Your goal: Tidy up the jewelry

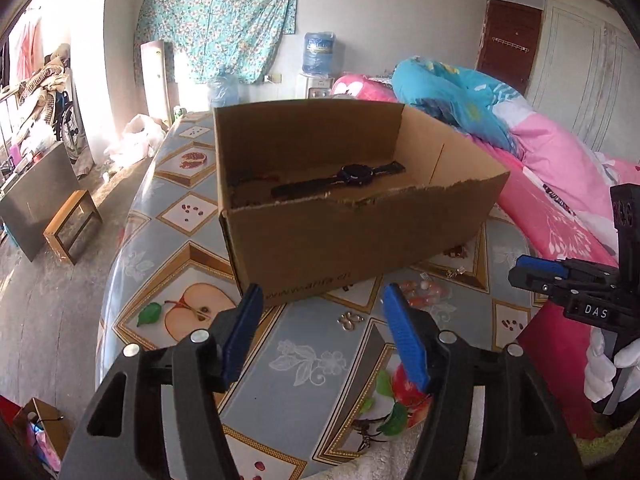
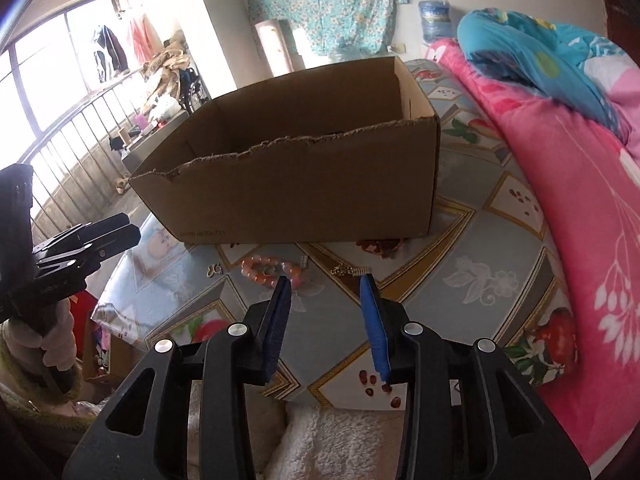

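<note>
a black wristwatch (image 1: 352, 178) already lies in the cardboard box (image 1: 352, 236) mid-desk. a pink bead bracelet (image 2: 269, 269) and gold chain (image 2: 349, 270) remain near the desk's front edge. left tool (image 1: 320, 300) and right tool (image 2: 325, 286) both gape, empty.

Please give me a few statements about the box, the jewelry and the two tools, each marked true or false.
1. A black watch lies inside the cardboard box. True.
2. The pink bead bracelet is in the box. False: it lies on the tablecloth in front of it.
3. The right tool grips a necklace. False: it is open and empty.
4. The left tool is open and empty. True.
</note>
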`<move>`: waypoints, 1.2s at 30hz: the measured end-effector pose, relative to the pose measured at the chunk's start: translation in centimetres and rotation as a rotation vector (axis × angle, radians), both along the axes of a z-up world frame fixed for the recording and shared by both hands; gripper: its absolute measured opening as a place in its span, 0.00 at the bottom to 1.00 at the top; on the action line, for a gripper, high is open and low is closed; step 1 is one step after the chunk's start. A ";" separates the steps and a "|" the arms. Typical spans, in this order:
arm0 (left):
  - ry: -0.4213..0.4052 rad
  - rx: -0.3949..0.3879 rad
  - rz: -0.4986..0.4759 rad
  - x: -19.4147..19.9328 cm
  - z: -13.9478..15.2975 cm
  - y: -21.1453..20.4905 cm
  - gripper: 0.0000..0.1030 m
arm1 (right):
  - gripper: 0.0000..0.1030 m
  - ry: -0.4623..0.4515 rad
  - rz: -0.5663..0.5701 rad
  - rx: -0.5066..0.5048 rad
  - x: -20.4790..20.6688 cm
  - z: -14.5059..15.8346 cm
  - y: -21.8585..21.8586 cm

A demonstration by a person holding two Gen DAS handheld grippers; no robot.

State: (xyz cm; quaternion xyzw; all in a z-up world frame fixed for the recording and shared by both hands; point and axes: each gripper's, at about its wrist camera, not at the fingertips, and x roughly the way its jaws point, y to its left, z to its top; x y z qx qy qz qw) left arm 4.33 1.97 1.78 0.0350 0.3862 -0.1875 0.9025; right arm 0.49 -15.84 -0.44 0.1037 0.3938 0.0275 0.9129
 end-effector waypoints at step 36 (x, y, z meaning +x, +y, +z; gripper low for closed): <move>0.079 0.134 0.085 0.4 -6.9 -0.1 0.81 | 0.92 -0.013 -0.014 -0.239 -0.4 -5.9 4.0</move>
